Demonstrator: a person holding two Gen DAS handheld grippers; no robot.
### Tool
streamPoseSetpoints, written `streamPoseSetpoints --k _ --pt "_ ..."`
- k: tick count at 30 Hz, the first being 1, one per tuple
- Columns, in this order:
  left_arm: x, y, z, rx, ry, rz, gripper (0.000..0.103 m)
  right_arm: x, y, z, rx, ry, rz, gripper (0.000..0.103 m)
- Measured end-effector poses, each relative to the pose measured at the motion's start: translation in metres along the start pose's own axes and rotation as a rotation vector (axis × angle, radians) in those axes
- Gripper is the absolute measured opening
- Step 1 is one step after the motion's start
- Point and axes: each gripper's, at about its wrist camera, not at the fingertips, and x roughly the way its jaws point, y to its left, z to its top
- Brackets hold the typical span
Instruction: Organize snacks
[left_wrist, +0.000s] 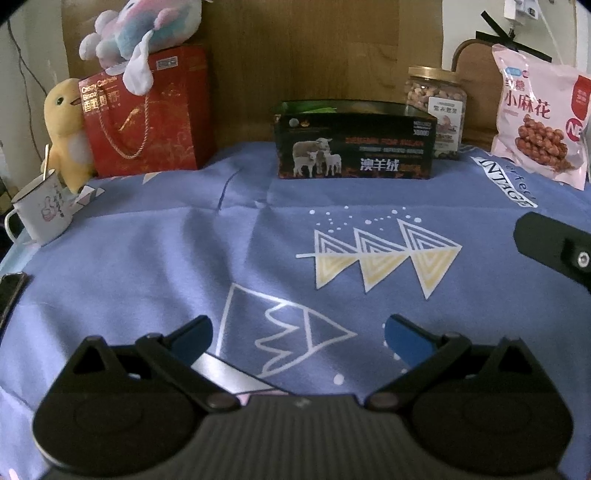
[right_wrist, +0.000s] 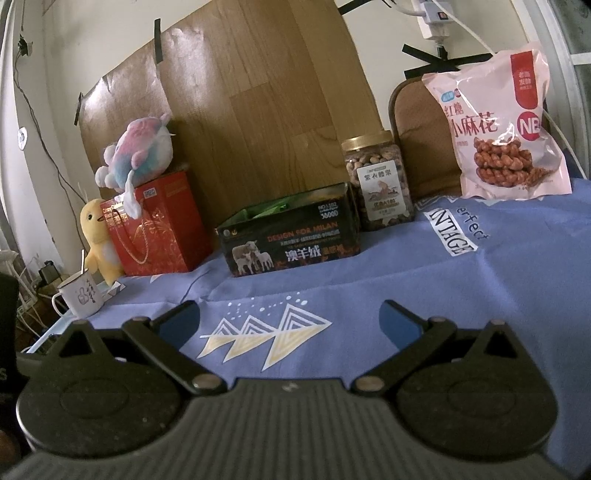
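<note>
A black open-topped box with a sheep picture (left_wrist: 354, 146) (right_wrist: 291, 236) stands at the back of the blue cloth, with something green inside. A clear jar of nuts with a gold lid (left_wrist: 436, 110) (right_wrist: 376, 181) stands right behind it. A pink snack bag (left_wrist: 539, 114) (right_wrist: 506, 129) leans upright at the far right. A red gift bag (left_wrist: 147, 114) (right_wrist: 155, 225) stands at the back left. My left gripper (left_wrist: 297, 334) is open and empty over the cloth. My right gripper (right_wrist: 290, 317) is open and empty; part of it shows in the left wrist view (left_wrist: 554, 247).
A yellow duck plush (left_wrist: 64, 133) (right_wrist: 98, 240) and a pastel plush (left_wrist: 144, 33) (right_wrist: 140, 151) sit by and on the red bag. A white enamel mug (left_wrist: 42, 210) (right_wrist: 79, 297) stands at the left table edge. A dark phone (left_wrist: 9, 295) lies at the left edge.
</note>
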Motion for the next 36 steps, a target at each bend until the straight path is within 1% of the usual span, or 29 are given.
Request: streamPoseSetpoints --k 9,12,16,18,20,25,29,36 --pt "-0.001 0.002 0.001 -0.002 -0.005 0.003 0.103 -0.002 -0.006 0.006 0.029 -0.021 -0.027 0.103" --pt "-0.001 0.001 -0.001 0.004 -0.012 0.020 0.103 -0.001 -0.007 0.003 0.032 -0.016 -0.026 0.103" --pt "-0.009 0.008 -0.001 0.000 -0.032 0.066 0.103 0.010 -0.007 -0.001 0.046 0.017 -0.019 0.103" --pt "-0.019 0.017 -0.003 -0.022 -0.066 0.088 0.103 0.019 -0.004 -0.001 0.064 0.046 0.002 0.103" --pt "-0.024 0.026 -0.007 -0.052 -0.076 0.108 0.103 0.025 0.004 -0.002 0.049 0.069 0.024 0.103" --pt "-0.020 0.043 -0.018 -0.146 -0.035 0.116 0.103 0.028 0.026 -0.010 -0.005 0.098 0.072 0.103" --pt "-0.020 0.041 -0.024 -0.136 -0.029 0.119 0.103 0.030 0.025 -0.011 0.002 0.108 0.067 0.103" --pt "-0.021 0.036 -0.027 -0.141 -0.024 0.094 0.103 0.030 0.025 -0.010 -0.007 0.105 0.058 0.103"
